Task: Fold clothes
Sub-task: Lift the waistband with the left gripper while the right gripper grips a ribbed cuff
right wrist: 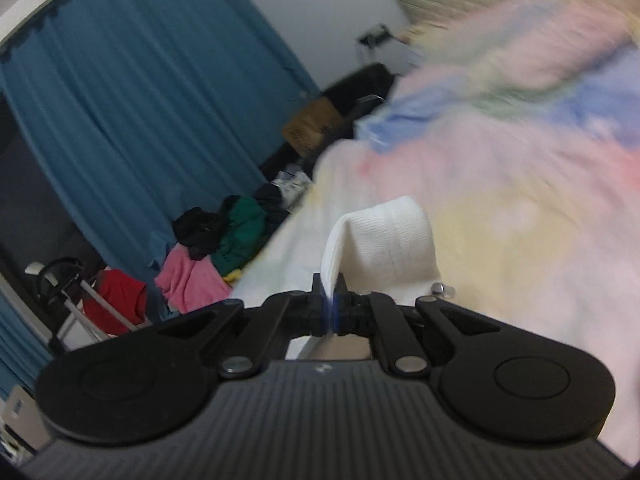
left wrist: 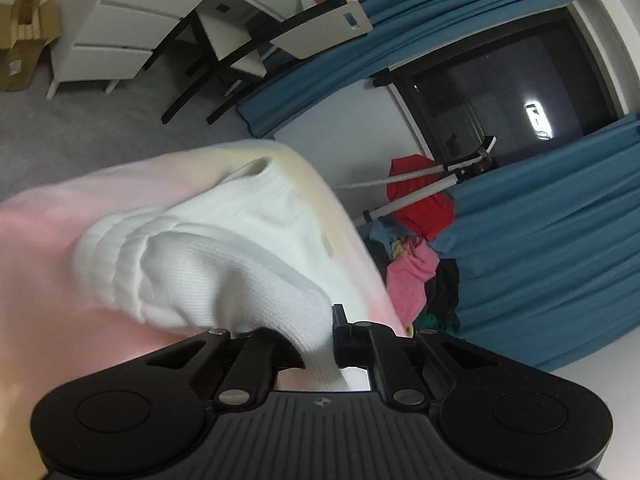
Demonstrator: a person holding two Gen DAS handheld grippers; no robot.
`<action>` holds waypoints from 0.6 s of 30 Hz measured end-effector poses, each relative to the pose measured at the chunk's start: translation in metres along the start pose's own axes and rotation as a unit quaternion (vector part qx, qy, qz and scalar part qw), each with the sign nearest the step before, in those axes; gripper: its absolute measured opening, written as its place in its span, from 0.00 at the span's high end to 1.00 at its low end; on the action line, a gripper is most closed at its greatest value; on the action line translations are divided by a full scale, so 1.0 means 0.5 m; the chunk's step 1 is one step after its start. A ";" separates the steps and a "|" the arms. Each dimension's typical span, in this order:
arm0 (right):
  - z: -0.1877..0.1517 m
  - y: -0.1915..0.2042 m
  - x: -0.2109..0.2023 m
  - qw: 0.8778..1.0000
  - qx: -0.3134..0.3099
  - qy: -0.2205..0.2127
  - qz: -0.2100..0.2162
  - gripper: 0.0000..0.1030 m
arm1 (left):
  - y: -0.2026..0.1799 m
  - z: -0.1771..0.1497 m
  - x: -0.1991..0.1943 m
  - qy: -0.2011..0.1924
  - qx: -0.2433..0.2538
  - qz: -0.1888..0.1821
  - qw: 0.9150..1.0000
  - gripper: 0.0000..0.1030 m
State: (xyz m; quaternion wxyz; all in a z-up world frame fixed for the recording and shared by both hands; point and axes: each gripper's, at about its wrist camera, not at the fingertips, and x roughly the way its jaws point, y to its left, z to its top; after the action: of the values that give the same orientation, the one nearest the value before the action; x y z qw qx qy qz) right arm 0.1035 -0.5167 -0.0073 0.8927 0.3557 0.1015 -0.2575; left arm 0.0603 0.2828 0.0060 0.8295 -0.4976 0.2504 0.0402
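A white ribbed knit garment lies bunched over a pastel pink and yellow sheet. My left gripper is shut on one edge of it; the cloth covers the left finger. In the right wrist view my right gripper is shut on a folded white ribbed edge of the garment, just above the pastel tie-dye sheet. The right view is blurred.
A pile of clothes, red, pink, green and black, lies on the floor by blue curtains. A white steamer stand leans over it. A white dresser, dark chair and cardboard boxes stand beyond.
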 end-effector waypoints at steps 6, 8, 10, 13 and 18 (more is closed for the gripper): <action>0.033 0.181 0.239 0.997 -0.077 -0.003 -0.027 0.95 | -0.139 0.102 0.262 -0.012 0.021 0.047 0.999 0.91; 0.013 0.219 0.332 0.994 -0.102 0.003 -0.048 0.95 | -0.167 0.120 0.366 -0.014 0.036 0.072 0.997 0.91; -0.018 0.234 0.421 0.991 -0.114 0.013 -0.072 0.95 | -0.182 0.124 0.469 -0.015 0.054 0.100 0.993 0.91; -0.071 0.236 0.534 0.986 -0.125 0.034 -0.101 0.94 | -0.175 0.110 0.599 -0.014 0.076 0.152 0.985 0.89; -0.148 0.197 0.644 0.980 -0.140 0.079 -0.119 0.92 | -0.149 0.094 0.693 -0.023 0.120 0.154 0.980 0.85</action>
State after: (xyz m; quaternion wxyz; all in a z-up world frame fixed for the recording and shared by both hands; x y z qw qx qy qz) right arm 0.4285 -0.5299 -0.1211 0.8857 0.2318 0.2487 -0.3161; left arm 0.4037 0.2219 -0.0738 0.8726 -0.3488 0.3078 0.1490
